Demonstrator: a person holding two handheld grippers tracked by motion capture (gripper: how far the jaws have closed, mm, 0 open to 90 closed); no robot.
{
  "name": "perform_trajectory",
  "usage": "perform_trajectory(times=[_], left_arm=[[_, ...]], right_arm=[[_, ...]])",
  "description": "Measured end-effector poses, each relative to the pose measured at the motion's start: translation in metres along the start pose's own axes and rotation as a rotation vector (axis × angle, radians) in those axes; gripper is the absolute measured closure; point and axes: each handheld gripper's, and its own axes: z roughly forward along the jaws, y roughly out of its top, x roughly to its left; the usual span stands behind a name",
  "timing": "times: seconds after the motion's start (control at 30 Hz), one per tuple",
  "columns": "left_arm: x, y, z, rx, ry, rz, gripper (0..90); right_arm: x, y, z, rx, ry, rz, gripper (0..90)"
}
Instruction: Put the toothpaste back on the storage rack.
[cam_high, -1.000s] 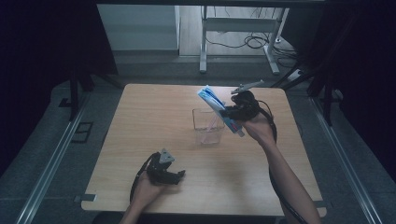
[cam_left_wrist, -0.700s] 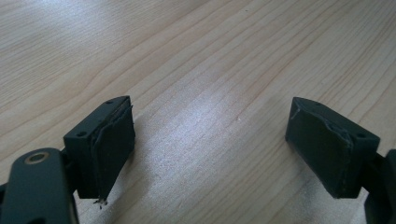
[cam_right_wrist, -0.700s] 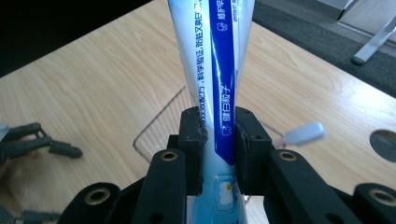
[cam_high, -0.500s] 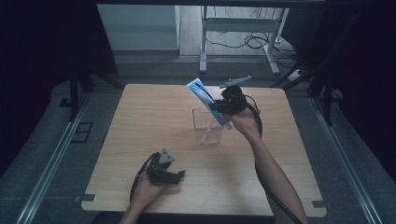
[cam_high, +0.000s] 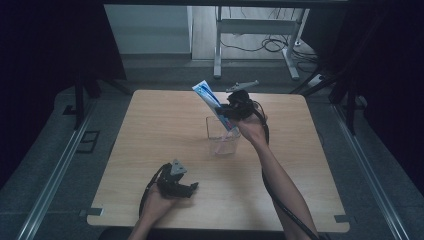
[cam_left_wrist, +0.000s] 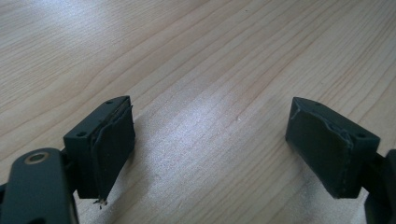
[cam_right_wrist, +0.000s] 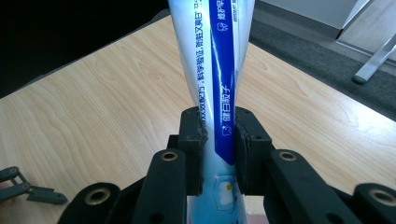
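A blue and white toothpaste tube (cam_high: 211, 102) is held tilted above a clear plastic cup (cam_high: 220, 136) near the table's middle. My right gripper (cam_high: 231, 112) is shut on the tube partway along it; the tube's lower end points down at the cup's mouth. In the right gripper view the tube (cam_right_wrist: 219, 70) rises between the pressed pads (cam_right_wrist: 246, 140). My left gripper (cam_high: 186, 188) rests open on the wood near the front edge, nothing between its fingers (cam_left_wrist: 109, 144).
The wooden table (cam_high: 150, 130) has bare room left and right of the cup. A metal desk frame (cam_high: 255, 30) and cables lie on the floor behind. Rails run along both sides of the table.
My right gripper has carried the tube left and tipped it more upright, bringing its lower end over the cup. The left gripper has stayed put.
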Motion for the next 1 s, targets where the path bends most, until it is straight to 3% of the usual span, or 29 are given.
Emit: perform_trajectory(times=[0.5, 1.0], left_arm=[[0.0, 0.0, 0.0, 0.007, -0.002, 0.008, 15.9], [0.0, 0.0, 0.0, 0.007, -0.002, 0.007, 15.9]], right_arm=[[0.002, -0.017, 0.028, 0.014, -0.013, -0.013, 74.6], [0.005, -0.03, 0.035, 0.027, -0.013, -0.023, 73.9]])
